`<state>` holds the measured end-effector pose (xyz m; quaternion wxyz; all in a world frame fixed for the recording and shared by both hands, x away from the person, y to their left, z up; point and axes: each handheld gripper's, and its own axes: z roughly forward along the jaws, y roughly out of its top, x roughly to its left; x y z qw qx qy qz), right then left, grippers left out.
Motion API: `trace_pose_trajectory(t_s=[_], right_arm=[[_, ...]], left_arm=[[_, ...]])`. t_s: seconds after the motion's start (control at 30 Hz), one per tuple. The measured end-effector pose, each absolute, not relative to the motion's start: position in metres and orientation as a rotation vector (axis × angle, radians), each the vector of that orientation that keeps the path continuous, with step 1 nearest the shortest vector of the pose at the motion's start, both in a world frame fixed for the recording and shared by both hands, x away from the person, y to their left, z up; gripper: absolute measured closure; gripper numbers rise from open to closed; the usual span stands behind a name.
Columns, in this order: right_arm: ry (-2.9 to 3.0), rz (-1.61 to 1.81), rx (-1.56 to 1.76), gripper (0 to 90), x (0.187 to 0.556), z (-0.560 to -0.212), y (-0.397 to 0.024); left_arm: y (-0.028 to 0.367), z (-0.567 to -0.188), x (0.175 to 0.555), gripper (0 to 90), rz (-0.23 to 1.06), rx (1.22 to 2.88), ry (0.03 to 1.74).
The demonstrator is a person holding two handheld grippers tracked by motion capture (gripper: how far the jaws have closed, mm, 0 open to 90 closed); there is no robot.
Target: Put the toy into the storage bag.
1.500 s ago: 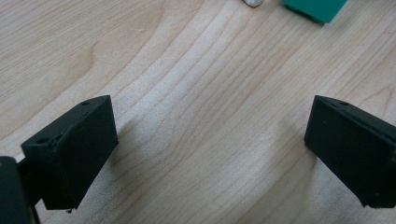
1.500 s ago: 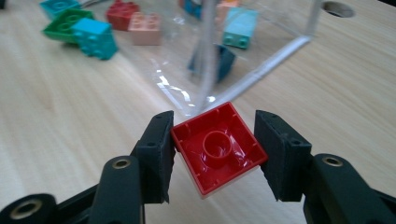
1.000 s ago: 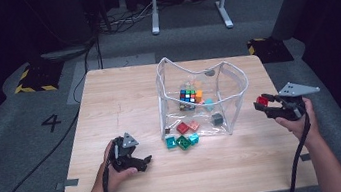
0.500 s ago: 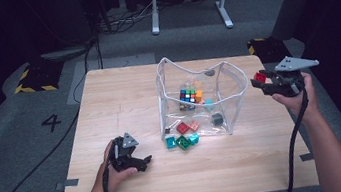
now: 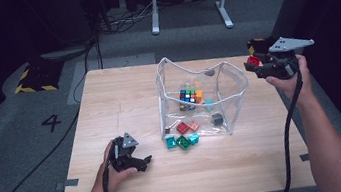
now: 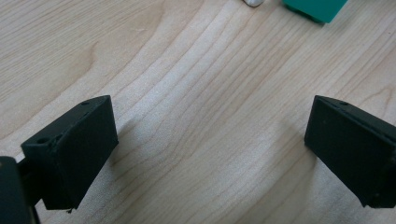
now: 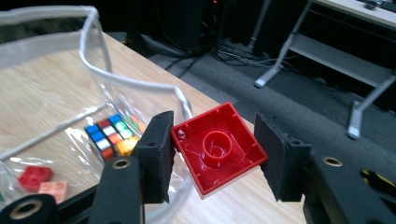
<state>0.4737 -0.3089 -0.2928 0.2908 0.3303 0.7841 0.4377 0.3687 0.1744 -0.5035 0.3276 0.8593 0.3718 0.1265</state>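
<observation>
Your right hand-held gripper (image 5: 255, 66) sits at about 2 o'clock on the surface (image 5: 123, 97), raised just beyond the right rim of the clear plastic bag (image 5: 232, 102). In the right gripper view its jaws are partly closed and clamp a red brick (image 7: 217, 147) by two opposite corners, with the brick's hollow underside turned toward the camera. From above, the brick (image 5: 253, 60) is a small red spot at the gripper's tip, mostly covered by the gripper's body.

Your left hand-held gripper (image 5: 140, 163) rests low at about 7 o'clock. Its jaws stand wide apart with bare wood between them and hold nothing.

Inside the bag lie a colour cube (image 5: 189, 95), a red block (image 5: 182, 127) and a pink one (image 5: 193, 125); glare and folds in the plastic blur the smaller pieces beside them. Teal and green blocks (image 5: 181, 141) lie on the surface just in front of the bag. At the top edge of the left gripper view, a teal block (image 6: 315, 8) is cut off, so you cannot make out its full shape.
</observation>
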Motion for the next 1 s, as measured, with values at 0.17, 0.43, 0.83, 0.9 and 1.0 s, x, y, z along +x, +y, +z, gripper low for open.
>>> trace_pose_trajectory(t_s=[0.17,0.43,0.83,0.9,1.0], right_arm=[[2.127,1.169,0.844,49.4,0.479,-0.290,-0.294],[2.183,1.201,0.765,49.5,0.483,-0.289,-0.265],[2.347,1.196,0.622,49.4,0.484,-0.299,-0.220],[2.370,1.181,0.605,49.4,0.485,-0.301,-0.214],[2.422,1.143,0.574,49.4,0.489,-0.306,-0.208]], left_arm=[[0.174,-0.503,0.369,2.7,0.332,2.250,0.974],[0.174,-0.503,0.369,2.7,0.332,2.250,0.974],[0.174,-0.503,0.369,2.7,0.332,2.250,0.974],[0.174,-0.503,0.369,2.7,0.332,2.250,0.974],[0.174,-0.503,0.369,2.7,0.332,2.250,0.974]])
